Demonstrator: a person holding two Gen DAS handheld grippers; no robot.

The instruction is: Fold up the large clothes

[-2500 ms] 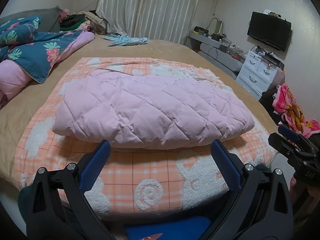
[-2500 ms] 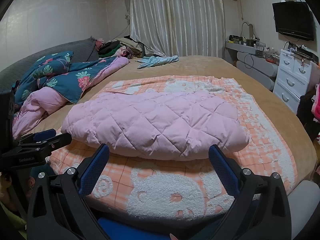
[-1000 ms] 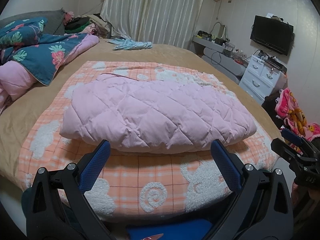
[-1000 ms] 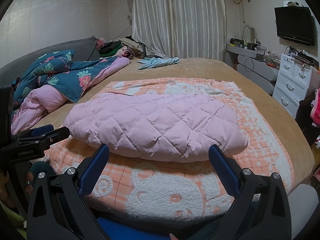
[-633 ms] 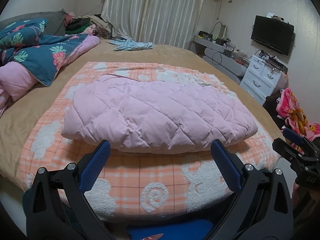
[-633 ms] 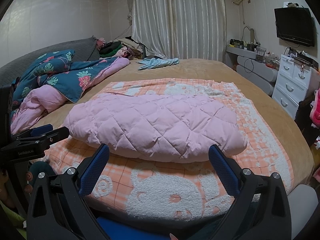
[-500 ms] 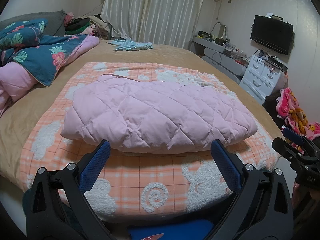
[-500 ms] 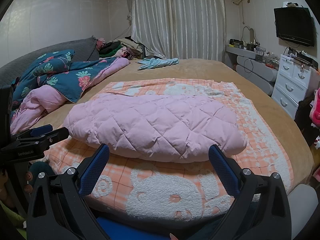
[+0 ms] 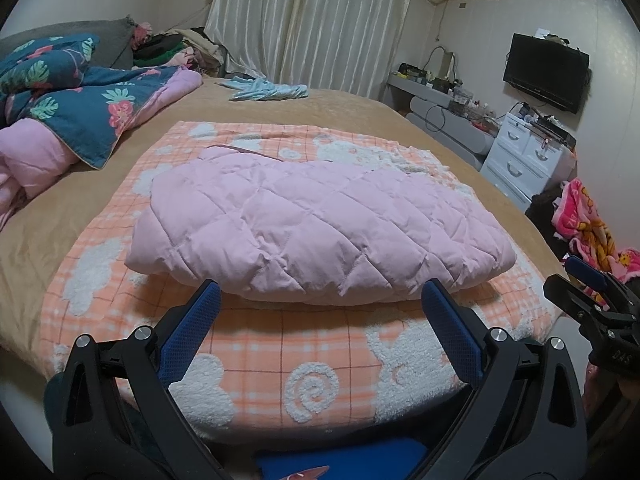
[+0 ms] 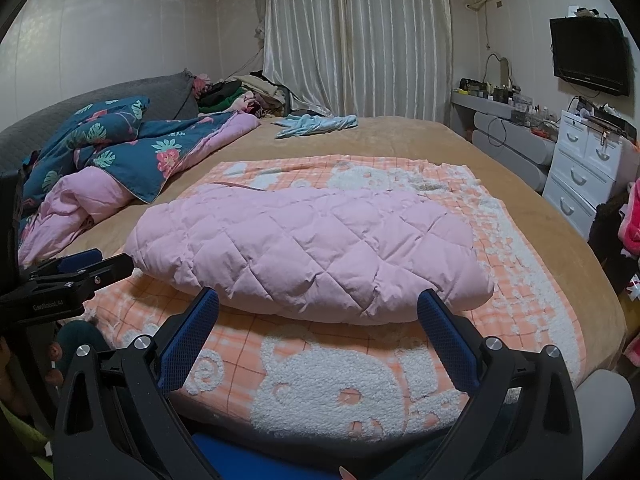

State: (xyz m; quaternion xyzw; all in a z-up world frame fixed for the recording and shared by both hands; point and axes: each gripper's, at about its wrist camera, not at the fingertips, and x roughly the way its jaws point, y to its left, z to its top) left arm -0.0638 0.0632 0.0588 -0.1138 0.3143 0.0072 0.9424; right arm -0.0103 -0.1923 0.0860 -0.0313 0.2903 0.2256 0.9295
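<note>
A pink quilted garment (image 9: 320,224) (image 10: 312,248) lies folded into a thick long bundle on an orange checked blanket (image 9: 312,360) (image 10: 320,376) across the bed. My left gripper (image 9: 320,298) hovers open just short of the bundle's near edge, nothing between its blue pads. My right gripper (image 10: 318,304) is open too, at the same near edge, holding nothing. Each gripper shows in the other's view: the right one (image 9: 592,304) at the far right, the left one (image 10: 72,276) at the far left.
A floral duvet with pink lining (image 10: 120,160) is heaped at the left of the bed. A light blue cloth (image 10: 316,124) lies far back. White drawers (image 10: 588,160) and a wall TV (image 10: 588,56) stand right. Pink clothing (image 9: 588,224) is piled beside the bed's right corner.
Both views have shifted only slightly; the folded garment stays where it was and both grippers stay open.
</note>
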